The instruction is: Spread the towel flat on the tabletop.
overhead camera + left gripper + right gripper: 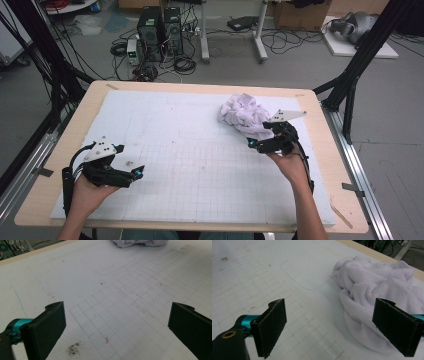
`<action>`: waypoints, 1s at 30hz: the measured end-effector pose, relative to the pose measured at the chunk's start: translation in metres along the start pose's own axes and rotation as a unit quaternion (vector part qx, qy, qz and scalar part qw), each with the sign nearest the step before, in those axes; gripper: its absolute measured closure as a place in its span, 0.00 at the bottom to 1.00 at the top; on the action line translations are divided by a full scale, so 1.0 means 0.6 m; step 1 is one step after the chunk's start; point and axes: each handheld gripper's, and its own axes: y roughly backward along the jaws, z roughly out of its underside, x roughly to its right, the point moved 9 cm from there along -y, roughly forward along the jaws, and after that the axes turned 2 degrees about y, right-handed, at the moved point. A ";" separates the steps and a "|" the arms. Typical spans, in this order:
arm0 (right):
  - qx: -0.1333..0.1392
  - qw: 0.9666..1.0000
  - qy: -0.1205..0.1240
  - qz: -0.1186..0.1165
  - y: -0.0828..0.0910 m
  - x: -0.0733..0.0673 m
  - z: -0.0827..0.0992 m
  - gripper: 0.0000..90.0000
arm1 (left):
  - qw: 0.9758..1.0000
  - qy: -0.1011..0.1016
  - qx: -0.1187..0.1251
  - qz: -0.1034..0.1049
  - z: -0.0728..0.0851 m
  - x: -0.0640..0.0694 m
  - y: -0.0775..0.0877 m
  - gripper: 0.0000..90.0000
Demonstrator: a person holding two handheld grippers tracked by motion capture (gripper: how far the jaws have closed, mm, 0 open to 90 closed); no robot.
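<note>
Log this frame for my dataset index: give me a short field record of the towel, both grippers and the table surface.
towel: white, crumpled in a heap, on the far right part of the mat
mat: white, gridded, stained, covering most of the table
table: light wood edge
right gripper: open, jaws wide apart, right jaw in front of the towel's edge, nothing held
left gripper: open, over bare mat at the near left, far from the towel
hands: one on each gripper, entering from the near edge
</note>
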 end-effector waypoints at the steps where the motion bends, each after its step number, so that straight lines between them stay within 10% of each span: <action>1: -0.004 1.000 -0.003 0.000 -0.004 0.004 -0.004 0.13 | 1.000 0.000 0.000 0.000 0.000 0.000 0.000 0.02; 30: -0.104 0.991 0.021 0.079 -0.117 0.085 0.041 0.77 | 1.000 0.011 -0.004 0.012 0.009 0.003 -0.022 0.02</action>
